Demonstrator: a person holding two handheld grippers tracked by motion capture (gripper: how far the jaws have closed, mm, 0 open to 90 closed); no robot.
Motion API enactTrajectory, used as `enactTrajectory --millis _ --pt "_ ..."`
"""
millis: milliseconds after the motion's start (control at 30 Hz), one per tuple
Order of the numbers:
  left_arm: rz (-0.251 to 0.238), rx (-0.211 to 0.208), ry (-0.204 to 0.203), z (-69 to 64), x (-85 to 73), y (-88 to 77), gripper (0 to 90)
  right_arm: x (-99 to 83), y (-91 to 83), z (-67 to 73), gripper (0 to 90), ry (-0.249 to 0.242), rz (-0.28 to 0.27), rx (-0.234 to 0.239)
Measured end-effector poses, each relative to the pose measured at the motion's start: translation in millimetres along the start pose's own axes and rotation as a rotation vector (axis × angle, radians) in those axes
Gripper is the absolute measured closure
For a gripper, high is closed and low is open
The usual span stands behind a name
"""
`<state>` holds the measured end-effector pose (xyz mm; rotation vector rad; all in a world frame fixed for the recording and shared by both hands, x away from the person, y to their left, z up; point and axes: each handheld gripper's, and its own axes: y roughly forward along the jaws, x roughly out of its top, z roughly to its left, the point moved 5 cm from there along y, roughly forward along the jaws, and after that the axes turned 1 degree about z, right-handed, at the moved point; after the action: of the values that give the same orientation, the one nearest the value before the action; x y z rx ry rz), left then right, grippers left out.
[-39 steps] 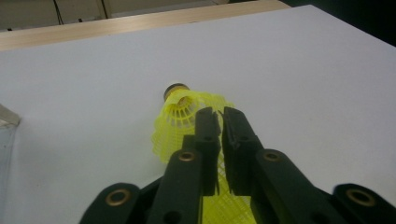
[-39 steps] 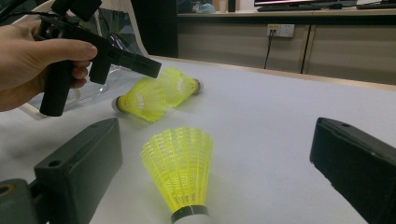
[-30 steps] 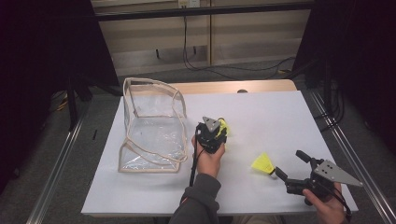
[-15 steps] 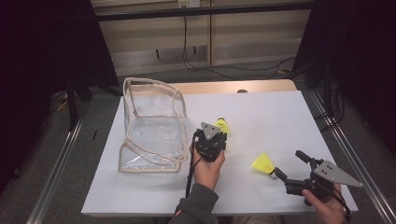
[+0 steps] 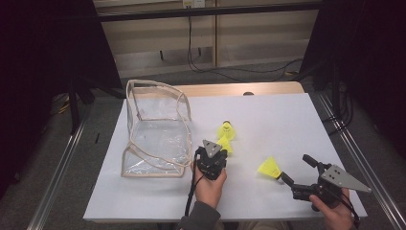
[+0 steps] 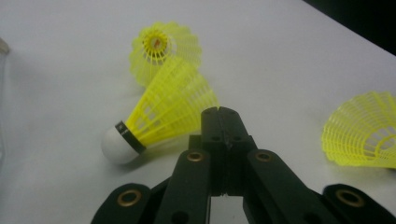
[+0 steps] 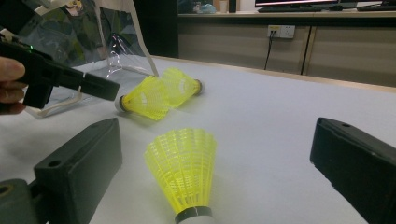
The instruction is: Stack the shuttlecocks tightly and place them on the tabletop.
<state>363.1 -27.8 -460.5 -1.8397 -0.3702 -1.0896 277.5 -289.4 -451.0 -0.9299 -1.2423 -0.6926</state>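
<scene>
Three yellow shuttlecocks lie on the white table (image 5: 287, 120): right of the clear bag (image 5: 155, 132), the left gripper (image 6: 222, 116), jaws just closed on nothing, noses beside the near shuttlecock (image 6: 161, 116), while the right gripper (image 7: 210, 186) stands wide around a lone shuttlecock (image 7: 183, 168).

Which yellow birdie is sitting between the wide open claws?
The lone shuttlecock near the right gripper, lying between its open jaws, untouched. The other two shuttlecocks lie together by the left gripper.
</scene>
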Motion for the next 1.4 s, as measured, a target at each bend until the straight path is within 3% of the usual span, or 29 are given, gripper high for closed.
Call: enactTrajectory --millis 200,333,567,1033,1300,1400 --pt "0.04 0.049 -0.045 11.1 -13.4 9.7 90.0 0.0 -0.2 -0.6 2.0 -0.001 -0.001 0.0" --pt "0.043 0.094 -0.043 18.3 -14.1 13.2 90.0 -0.1 -0.1 -0.6 2.0 0.004 0.001 0.001" --pt "0.044 0.127 -0.054 21.9 -14.3 20.0 90.0 0.1 -0.5 -1.3 2.0 0.001 -0.001 -0.003" --pt "0.039 0.148 -0.084 24.6 -10.1 25.8 90.0 -0.2 -0.5 -1.2 2.0 0.001 0.002 -0.001" --pt "0.024 0.141 -0.064 21.7 -8.1 26.6 88.9 -0.1 -0.4 -1.3 2.0 0.007 -0.003 0.0" --pt "0.047 0.143 -0.069 22.0 -8.7 28.9 88.9 -0.4 -0.5 -1.9 2.0 0.0 0.0 0.0"
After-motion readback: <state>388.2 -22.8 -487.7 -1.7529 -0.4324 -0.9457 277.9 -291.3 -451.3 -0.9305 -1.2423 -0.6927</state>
